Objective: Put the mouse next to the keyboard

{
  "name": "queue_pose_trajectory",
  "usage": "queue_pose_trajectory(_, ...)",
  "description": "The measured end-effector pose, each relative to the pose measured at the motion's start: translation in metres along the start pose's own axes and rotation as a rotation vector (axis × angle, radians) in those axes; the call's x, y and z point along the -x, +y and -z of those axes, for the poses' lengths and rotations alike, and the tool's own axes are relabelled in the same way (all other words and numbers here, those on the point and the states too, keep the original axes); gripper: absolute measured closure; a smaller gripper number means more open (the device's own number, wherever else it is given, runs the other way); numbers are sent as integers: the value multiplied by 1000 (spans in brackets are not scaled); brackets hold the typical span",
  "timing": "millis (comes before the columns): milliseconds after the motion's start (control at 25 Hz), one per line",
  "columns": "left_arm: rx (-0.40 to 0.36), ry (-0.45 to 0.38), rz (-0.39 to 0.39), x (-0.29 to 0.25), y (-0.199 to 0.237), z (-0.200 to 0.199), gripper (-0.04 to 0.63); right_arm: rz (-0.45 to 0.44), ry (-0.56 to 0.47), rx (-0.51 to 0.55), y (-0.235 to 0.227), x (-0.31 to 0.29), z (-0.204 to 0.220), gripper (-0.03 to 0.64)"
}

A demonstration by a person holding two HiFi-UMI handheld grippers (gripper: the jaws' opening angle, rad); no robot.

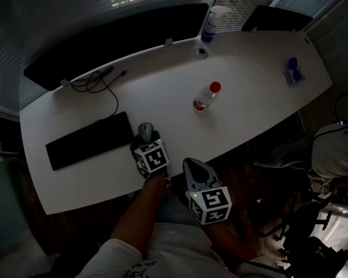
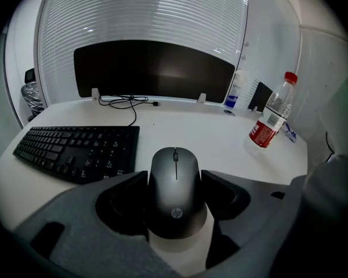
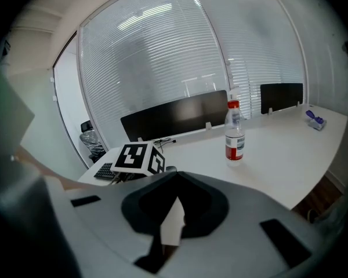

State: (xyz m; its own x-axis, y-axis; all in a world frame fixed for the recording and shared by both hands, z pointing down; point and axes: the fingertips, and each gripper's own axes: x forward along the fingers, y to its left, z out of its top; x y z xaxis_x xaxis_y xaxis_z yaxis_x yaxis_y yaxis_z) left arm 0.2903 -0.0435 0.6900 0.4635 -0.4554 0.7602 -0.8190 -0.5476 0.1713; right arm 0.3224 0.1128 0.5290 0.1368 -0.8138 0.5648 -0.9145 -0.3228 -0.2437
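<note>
Head view: I am seeing the left gripper point(image 1: 145, 140) reaching over the near edge of the tabletop point(image 1: 249, 91), with the mouse point(image 1: 145, 131) sitting just beside the right end of the keyboard point(image 1: 90, 139). The right gripper point(image 1: 195, 167) is hanging off the tabletop edge.

Left gripper view: the jaws are clasping the mouse point(image 2: 174, 184) by both flanks, and it seems to be resting on the surface.

Right gripper view: the jaws are pressing together on nothing.

Risk, in my judgement: the left jaw, on spreading, may be striking the keyboard point(image 2: 78, 148), or a withdrawing jaw may be dragging the mouse askew.
</note>
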Motion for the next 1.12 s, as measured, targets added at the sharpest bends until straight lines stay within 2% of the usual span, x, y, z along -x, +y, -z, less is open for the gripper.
queue_pose_trajectory(520,5,26,-63,-20,2,10,299,-5,9,-30,-18,-12,1,614)
queue_pose_trajectory(840,80,32,-126,-19,4,12,299,-11,20,-30,-21,-18,1,614)
queue_pose_trajectory(1120,67,33,-135,-17,3,14,289,-19,14,-35,-23,-22,-4,614)
